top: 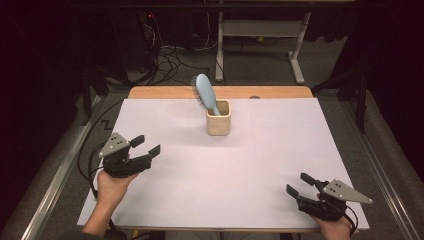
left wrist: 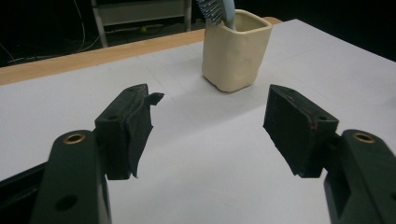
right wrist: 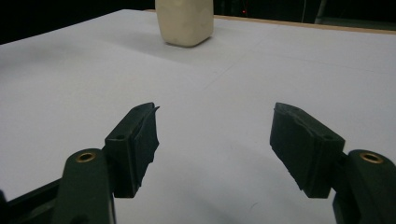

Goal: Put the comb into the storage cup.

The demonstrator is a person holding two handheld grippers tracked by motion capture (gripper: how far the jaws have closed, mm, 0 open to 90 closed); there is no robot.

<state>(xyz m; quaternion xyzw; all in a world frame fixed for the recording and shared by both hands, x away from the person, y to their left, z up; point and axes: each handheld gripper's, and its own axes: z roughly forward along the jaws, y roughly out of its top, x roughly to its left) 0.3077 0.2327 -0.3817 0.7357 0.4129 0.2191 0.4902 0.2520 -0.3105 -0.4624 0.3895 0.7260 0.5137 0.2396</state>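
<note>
The cup (top: 218,118) looks like matt, cream ceramic or clay with a slightly uneven surface. The hairbrush (top: 205,91) has a smooth, pale blue plastic back. The table (top: 270,92) shows a wooden edge under a matt white sheet (top: 225,175). Both grippers' pads look like matt black rubber.

Left gripper (top: 148,145), right gripper (top: 300,184): black two-jaw bodies, grey three-cornered top plates (brass-ringed screw holes), black trailing cables.

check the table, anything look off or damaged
Nothing spilled or toppled. The blue hairbrush stands handle-down in the cream cup, leaning left past the rim. One oddity: in the left gripper view, the pad on one jaw of the left gripper looks frayed, with a torn flap at its tip.
</note>
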